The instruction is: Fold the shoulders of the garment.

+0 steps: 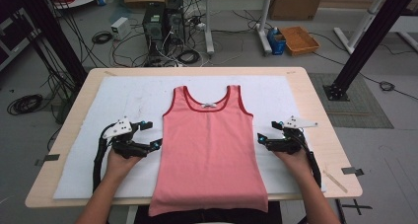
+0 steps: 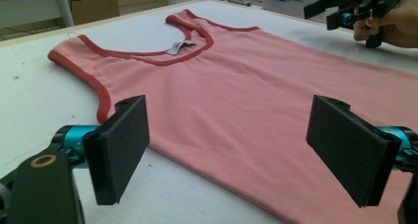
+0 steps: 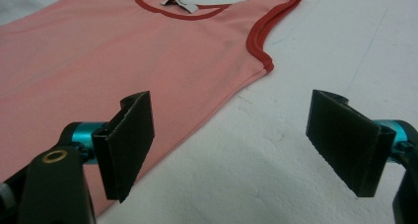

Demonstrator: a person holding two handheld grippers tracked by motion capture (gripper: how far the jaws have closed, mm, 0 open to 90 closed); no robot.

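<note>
Pink tank top (image 1: 209, 145) with red trim lies flat, front up.

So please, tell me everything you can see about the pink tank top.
The tank top is pink, a thin knit by its look, with dark red trim at neck and armholes and a small grey label inside the neck. It lies flat, neck away from the person, on the white mat; its hem hangs over the near edge. Nothing grips it.

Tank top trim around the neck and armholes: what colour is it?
Dark red trim on a pink tank top, clearest in the left gripper view.
</note>
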